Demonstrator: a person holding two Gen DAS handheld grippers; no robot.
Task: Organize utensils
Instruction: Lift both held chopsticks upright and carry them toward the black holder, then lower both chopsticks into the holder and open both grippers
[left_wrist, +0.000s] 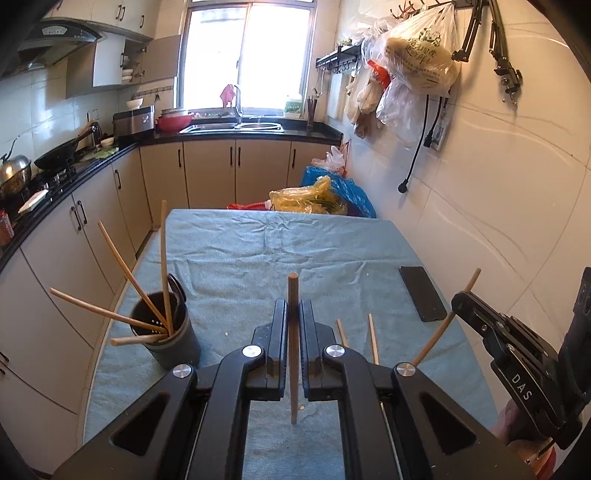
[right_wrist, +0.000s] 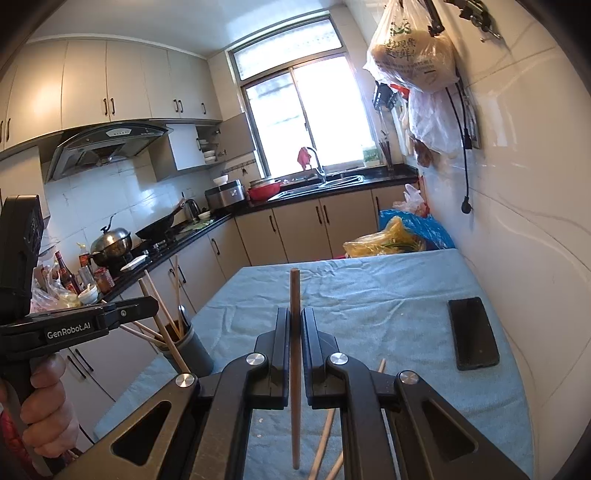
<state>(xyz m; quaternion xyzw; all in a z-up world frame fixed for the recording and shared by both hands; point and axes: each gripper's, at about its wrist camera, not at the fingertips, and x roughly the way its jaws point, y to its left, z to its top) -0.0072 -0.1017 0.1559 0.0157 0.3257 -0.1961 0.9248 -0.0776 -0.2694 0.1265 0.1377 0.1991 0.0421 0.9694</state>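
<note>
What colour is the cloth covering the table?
The cloth is a pale blue-green, plain with no pattern, and wrinkled; the left wrist view shows it best.

Left tongs (left_wrist: 293, 314) and right tongs (right_wrist: 294, 321) (both hand-held) clamped nearly shut, angled downward.

a table under a wrinkled blue cloth (left_wrist: 258, 254) stands against the white tiled wall (left_wrist: 517, 206) on its right, with the beige lower cabinets (left_wrist: 92, 236) along its left. near the table's left edge stands a round dark grey utensil holder (left_wrist: 173, 332), with several light wooden chopsticks (left_wrist: 129, 275) leaning out of it to the left. a flat black phone (left_wrist: 422, 292) lies near the right edge. two more wooden chopsticks (left_wrist: 373, 338) lie on the cloth between holder and phone, close to the near edge. behind the table's far end sit yellow and blue plastic bags (left_wrist: 314, 195); further back is the steel sink (left_wrist: 236, 127) beneath the window (left_wrist: 247, 51).
</note>
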